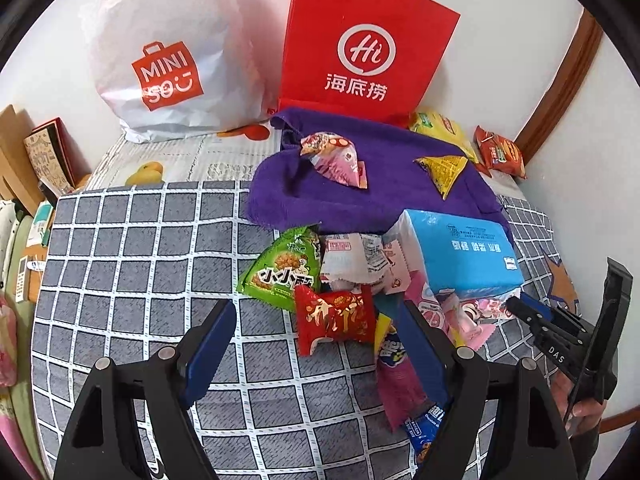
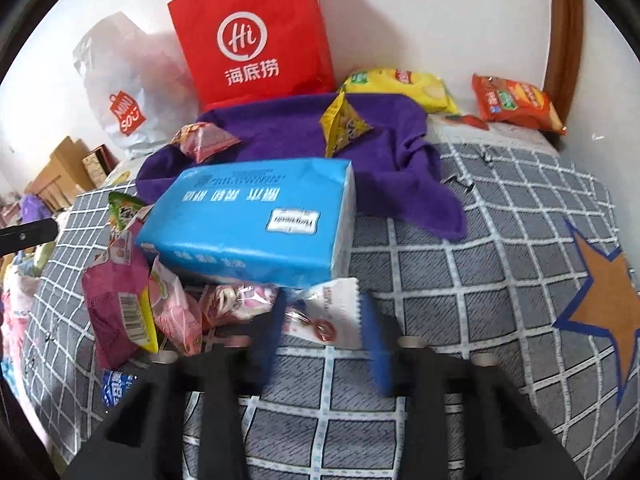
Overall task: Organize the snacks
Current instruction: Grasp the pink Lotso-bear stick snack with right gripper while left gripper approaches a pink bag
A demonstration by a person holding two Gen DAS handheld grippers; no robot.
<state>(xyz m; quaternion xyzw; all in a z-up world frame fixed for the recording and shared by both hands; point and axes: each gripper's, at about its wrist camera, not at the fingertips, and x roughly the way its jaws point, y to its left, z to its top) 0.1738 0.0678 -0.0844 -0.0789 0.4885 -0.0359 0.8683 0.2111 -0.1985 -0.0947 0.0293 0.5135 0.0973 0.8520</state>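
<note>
Snack packets lie heaped on the checked grey bedspread beside a blue tissue pack. My left gripper hangs open over the heap, its blue pads either side of a red packet without touching it; a purple and yellow packet lies by the right pad. My right gripper is narrowed onto a white snack packet, one pad against each of its edges, just in front of the tissue pack. A pink packet lies to its left.
A purple towel holds a pink pyramid packet and a yellow one. A red paper bag and a white plastic bag lean on the wall. Chip bags lie at the far right.
</note>
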